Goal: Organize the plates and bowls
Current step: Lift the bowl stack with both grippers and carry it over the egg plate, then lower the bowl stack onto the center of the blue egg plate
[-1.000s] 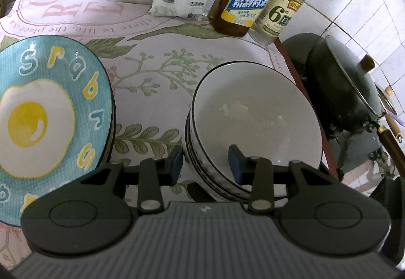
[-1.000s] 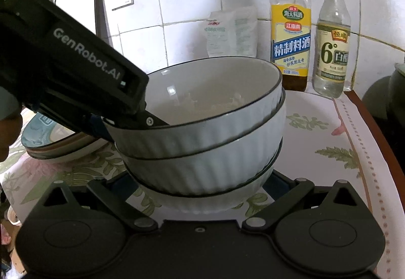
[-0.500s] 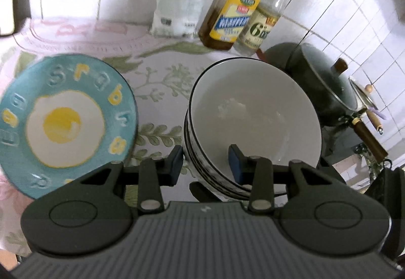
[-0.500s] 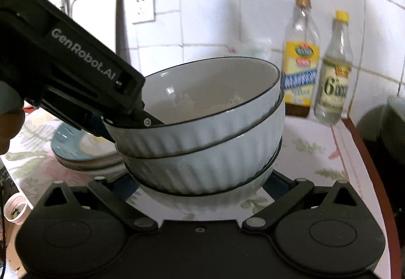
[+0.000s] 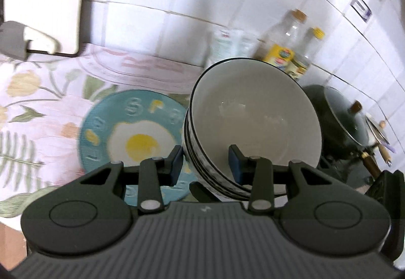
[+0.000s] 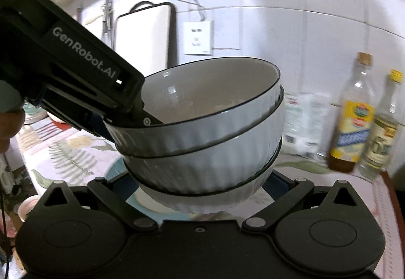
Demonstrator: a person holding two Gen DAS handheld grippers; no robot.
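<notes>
Bowls [image 6: 202, 142], three nested, white with dark rims, centre frame, off the cloth. Left gripper [image 5: 205, 162] clamped on their near rim; right gripper [image 6: 202, 192] closed around the lowest bowl. One egg-print plate [image 5: 131, 137] lower left; two bottles [image 6: 354, 114] right.

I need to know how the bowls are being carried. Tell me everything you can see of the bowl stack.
The bowl stack is three nested white bowls, glossy like ceramic, with ribbed outsides and thin dark rims. It looks lifted off the cloth and tilts a little. The left gripper pinches the near rim, one finger inside the top bowl and one outside. The right gripper cradles the bottom bowl between its fingers. The top bowl looks empty.
</notes>
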